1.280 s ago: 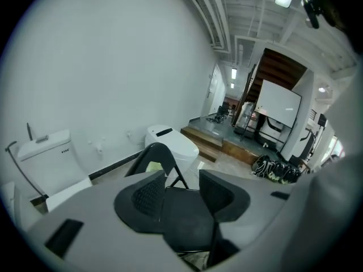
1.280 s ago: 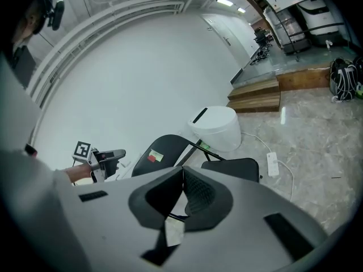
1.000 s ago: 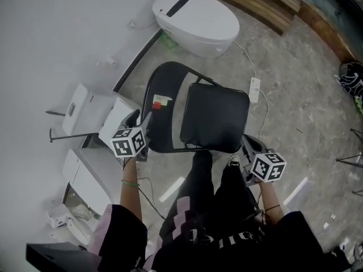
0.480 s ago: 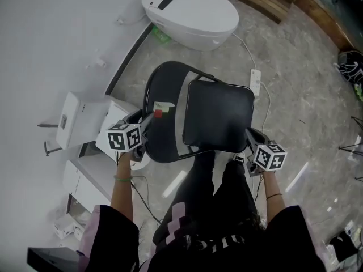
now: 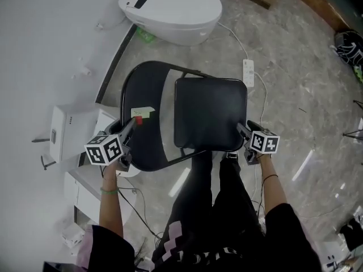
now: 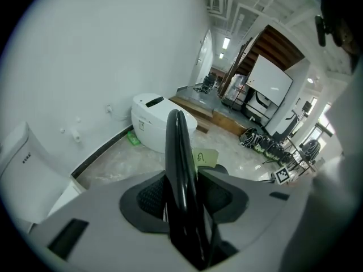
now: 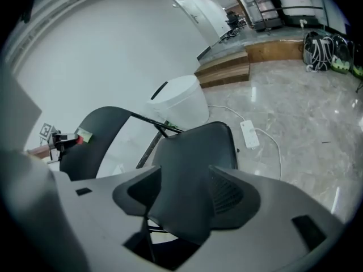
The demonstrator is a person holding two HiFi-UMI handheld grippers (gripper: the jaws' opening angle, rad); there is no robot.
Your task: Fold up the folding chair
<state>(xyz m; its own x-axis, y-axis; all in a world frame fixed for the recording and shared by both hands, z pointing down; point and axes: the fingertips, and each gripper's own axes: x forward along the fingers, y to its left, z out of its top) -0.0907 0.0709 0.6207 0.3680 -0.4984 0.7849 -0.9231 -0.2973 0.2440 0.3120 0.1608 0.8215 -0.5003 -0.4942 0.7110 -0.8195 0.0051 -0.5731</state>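
Observation:
The black folding chair stands opened out, its seat (image 5: 210,112) to the right of its curved backrest (image 5: 142,84). My left gripper (image 5: 131,126) is at the backrest's left edge, by a pale sticker (image 5: 142,111). In the left gripper view the backrest's rim (image 6: 178,169) fills the gap of the left gripper (image 6: 181,200), whose jaws are closing onto it, pads touching. My right gripper (image 5: 241,130) is at the seat's right front corner. Its jaws are opening, and the seat (image 7: 193,169) lies between them in the right gripper (image 7: 184,194).
A white toilet (image 5: 170,7) stands behind the chair by the wall. A power strip (image 5: 248,72) with its cable lies on the stone floor to the right. White boxes (image 5: 68,129) sit left of the chair. The person's legs (image 5: 210,197) stand at the chair's front.
Both grippers came down to the chair. The left one settled onto the backrest's edge. The right one dropped beside the seat and its jaws spread round the seat's corner.

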